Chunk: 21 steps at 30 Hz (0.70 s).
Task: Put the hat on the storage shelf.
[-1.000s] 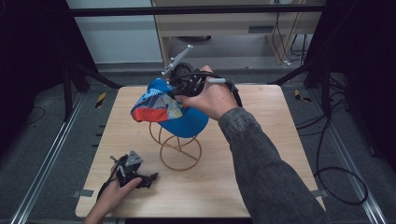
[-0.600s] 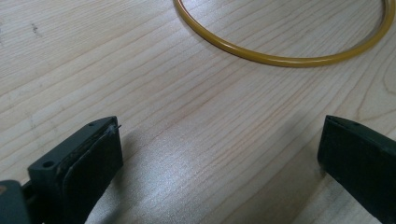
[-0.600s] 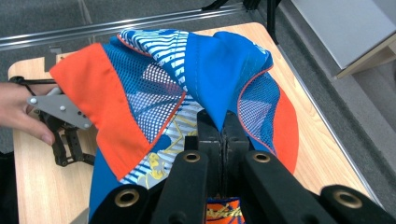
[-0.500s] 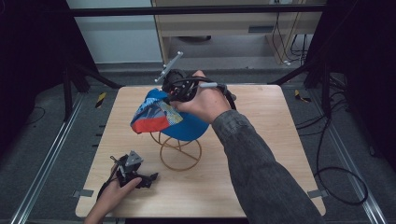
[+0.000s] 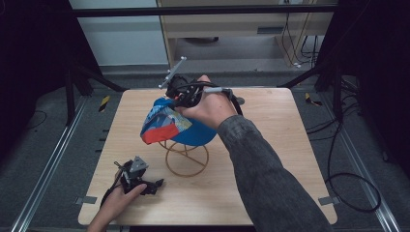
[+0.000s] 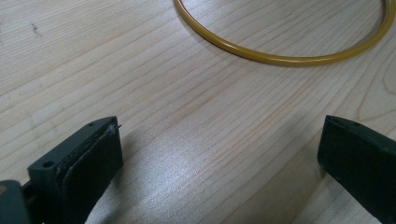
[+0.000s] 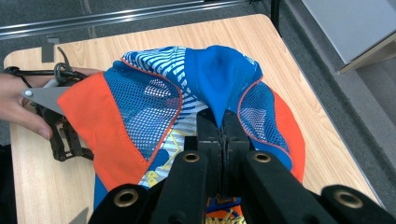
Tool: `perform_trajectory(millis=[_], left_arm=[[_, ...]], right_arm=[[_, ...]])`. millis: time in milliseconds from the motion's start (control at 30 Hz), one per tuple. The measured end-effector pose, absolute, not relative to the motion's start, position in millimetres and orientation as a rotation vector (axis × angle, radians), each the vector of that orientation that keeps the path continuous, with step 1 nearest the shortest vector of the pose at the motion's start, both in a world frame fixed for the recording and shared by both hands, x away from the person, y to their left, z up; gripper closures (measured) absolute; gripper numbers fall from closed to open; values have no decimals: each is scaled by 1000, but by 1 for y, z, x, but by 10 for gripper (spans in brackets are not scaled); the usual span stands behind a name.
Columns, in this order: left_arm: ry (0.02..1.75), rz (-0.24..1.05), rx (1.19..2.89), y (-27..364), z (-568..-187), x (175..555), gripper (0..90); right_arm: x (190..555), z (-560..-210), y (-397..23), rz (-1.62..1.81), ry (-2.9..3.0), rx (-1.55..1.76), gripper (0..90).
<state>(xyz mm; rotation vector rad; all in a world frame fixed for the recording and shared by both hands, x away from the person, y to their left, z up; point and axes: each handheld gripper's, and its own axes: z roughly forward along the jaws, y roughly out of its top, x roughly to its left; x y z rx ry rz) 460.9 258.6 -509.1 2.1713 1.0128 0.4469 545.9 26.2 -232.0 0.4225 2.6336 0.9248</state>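
The right gripper [image 7: 223, 135] pinched a fold of the cap [image 5: 169, 123] above the wire stand [image 5: 186, 157] at mid-worktop [image 5: 270, 159]. The left gripper [image 5: 145, 185] rested spread near the front-left corner. Risk judged: the thin pinch could slip, or dragging fabric could topple the stand.

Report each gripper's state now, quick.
Left gripper: open, holding nothing, low over the table.
Right gripper: shut on the blue and orange cap.

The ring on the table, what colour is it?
The thin wire ring on the wooden table is yellow, clearest in the left gripper view.
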Motion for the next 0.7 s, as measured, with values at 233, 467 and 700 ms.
perform_trajectory(millis=[233, 467, 700], left_arm=[[1013, 447, 2171, 259, -509, 461, 0], [1013, 447, 2171, 259, -509, 461, 0], [1013, 447, 2171, 259, -509, 461, 0]], right_arm=[[546, -233, 25, 933, 2638, 427, 889], [547, -234, 30, 931, 2643, 418, 885], [546, -235, 33, 927, 2649, 408, 866]])
